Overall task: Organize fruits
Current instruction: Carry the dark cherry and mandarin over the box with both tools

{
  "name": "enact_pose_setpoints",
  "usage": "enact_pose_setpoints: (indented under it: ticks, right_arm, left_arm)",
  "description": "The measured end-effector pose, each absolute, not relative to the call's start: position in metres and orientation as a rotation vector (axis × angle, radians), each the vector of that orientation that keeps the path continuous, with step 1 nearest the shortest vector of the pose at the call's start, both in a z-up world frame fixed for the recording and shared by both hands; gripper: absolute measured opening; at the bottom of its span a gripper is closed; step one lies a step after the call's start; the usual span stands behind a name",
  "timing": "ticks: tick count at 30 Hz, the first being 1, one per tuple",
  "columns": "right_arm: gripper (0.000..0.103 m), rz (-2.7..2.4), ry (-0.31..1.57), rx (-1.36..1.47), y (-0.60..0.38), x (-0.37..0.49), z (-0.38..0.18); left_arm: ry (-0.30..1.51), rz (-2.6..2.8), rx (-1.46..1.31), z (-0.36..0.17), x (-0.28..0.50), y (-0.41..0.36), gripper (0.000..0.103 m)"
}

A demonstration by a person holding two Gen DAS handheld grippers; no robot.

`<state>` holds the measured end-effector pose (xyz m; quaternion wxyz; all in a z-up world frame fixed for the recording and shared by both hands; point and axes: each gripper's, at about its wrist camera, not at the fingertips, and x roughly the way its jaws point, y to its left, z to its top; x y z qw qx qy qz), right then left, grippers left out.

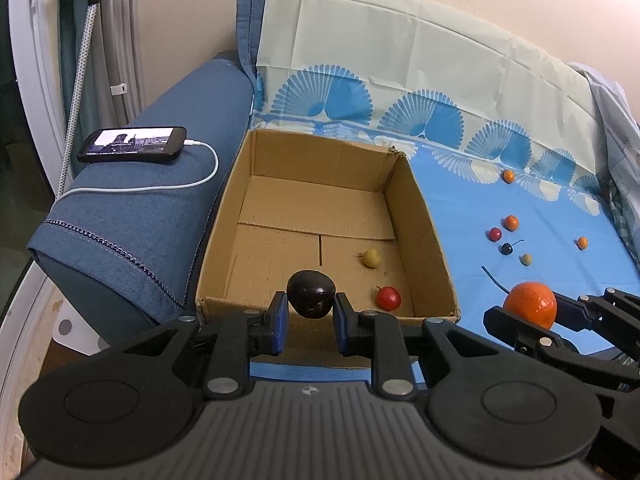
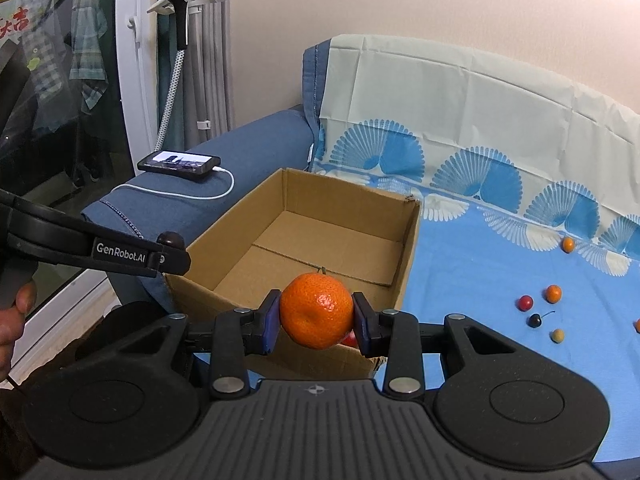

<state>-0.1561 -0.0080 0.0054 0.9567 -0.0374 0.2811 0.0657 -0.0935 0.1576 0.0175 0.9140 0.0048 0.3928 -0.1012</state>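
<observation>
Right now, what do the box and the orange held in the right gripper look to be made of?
Box: brown corrugated cardboard, matte; creased floor flaps and a frayed corner show it. Orange, pinched in the right gripper: dimpled, slightly glossy peel with a highlight; real fruit or a plastic replica, the look leaves that open.

A sofa (image 1: 132,220) carries everything. A blue patterned cloth (image 1: 460,208) covers its seat, bearing an open cardboard box (image 1: 428,240) and small scattered fruits (image 1: 511,223) well apart from it. A phone (image 1: 132,145) with its white cable (image 1: 200,176) lies on the armrest.
</observation>
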Motion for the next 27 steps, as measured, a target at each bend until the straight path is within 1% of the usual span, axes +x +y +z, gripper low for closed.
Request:
enact_pose_setpoints:
  ticks: [15,27]
  right_arm:
    - [0.038,0.126,0.612,-0.067,-0.015,-0.133,-0.008]
    - [0.038,0.130,0.665,-0.046,-0.016,-0.095,-0.026]
  left_arm:
    - [0.847,-0.192,0.015,0.006,-0.069,0.152,0.026]
    - [0.880,-0.171,0.031,-0.007,-0.026,0.147,0.026]
